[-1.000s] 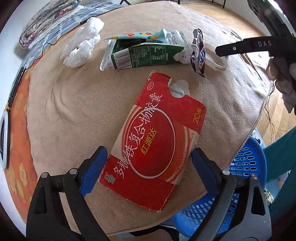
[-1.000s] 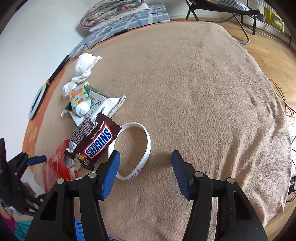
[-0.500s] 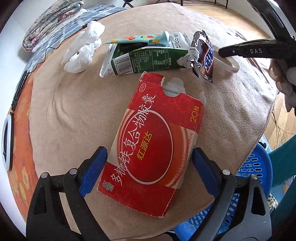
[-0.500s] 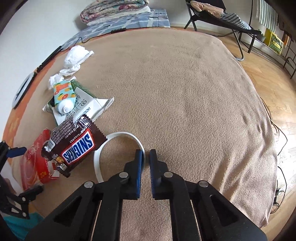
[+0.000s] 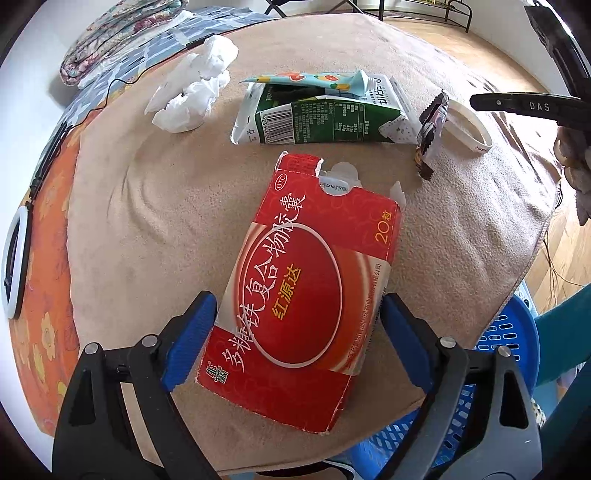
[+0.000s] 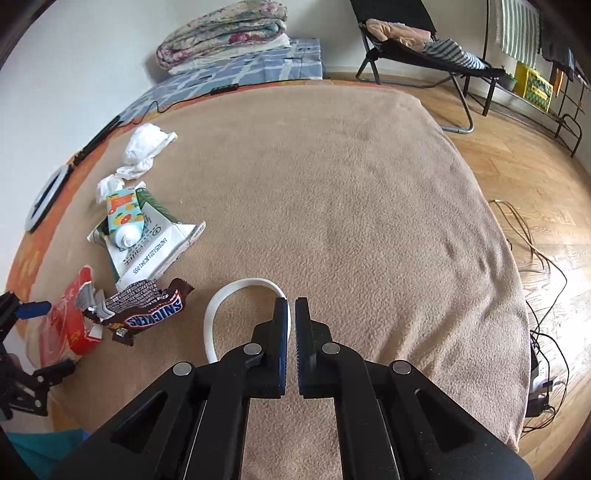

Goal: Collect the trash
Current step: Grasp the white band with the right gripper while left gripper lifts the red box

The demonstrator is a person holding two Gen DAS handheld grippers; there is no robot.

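A torn red medicine box [image 5: 306,295] lies at the near edge of the tan blanket [image 5: 147,221]. My left gripper [image 5: 295,319] is open, with one blue pad on each side of the box's lower half. Farther out lie a flattened green milk carton [image 5: 321,122] with a printed tube [image 5: 306,79] on it, crumpled white tissue [image 5: 192,96] and a Snickers wrapper [image 6: 151,314]. My right gripper [image 6: 291,306] is shut on the right rim of a white ring [image 6: 236,288], to the right of the wrapper.
A blue slotted basket [image 5: 495,347] stands on the floor below the blanket's near right edge. A ring light [image 5: 11,266] lies on the orange sheet at the left. A folded quilt [image 6: 221,33] and folding chair [image 6: 413,40] stand at the back, and cables [image 6: 543,295] run over the wooden floor.
My right gripper went from open to shut on the white ring's rim. My left gripper slid forward, so the red box now sits deeper between its fingers.
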